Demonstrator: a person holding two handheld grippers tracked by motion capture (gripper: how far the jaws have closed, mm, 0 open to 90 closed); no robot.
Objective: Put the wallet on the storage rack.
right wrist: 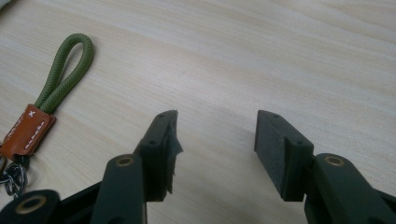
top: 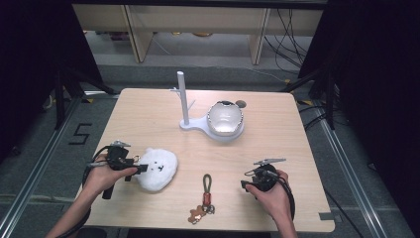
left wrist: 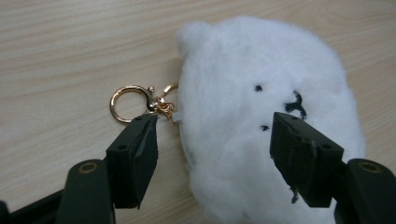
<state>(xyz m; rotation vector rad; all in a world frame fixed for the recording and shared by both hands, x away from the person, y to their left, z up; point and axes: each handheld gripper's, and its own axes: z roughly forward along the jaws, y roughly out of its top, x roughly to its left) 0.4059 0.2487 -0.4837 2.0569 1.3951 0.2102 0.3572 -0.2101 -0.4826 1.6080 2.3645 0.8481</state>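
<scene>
A: Looking along the left gripper (left wrist: 212, 140), I see its jaws spread wide with nothing clamped. The white plush bear (left wrist: 266, 116) lies flat on the desk (left wrist: 70, 51) between and just past the tips; one pad hangs over the bear's face, the other stands beside its edge, close to the gold clasp ring (left wrist: 128, 103). I cannot tell whether either pad brushes the fur.

B: Which way does the bear point?

A: In that gripper view its ear end points away from the jaws and its long axis runs along them. The high view shows the bear (top: 157, 169) near the desk's left edge, towards the near side, with the left gripper (top: 141, 167) coming at it from the left.

B: And the right gripper (right wrist: 215, 140)?

A: Jaws well apart over bare wood, holding nothing. It (top: 246, 184) sits near the near edge, right of centre.

B: What differs between views?

A: The bear's stitched eyes and nose, and the ring, are clear from the left gripper view. The right gripper view shows the green-loop keychain (right wrist: 46, 107) close up, with its brown leather tag. The high view adds the white stand (top: 184, 101) and silver bowl (top: 225, 119) towards the far edge.
</scene>
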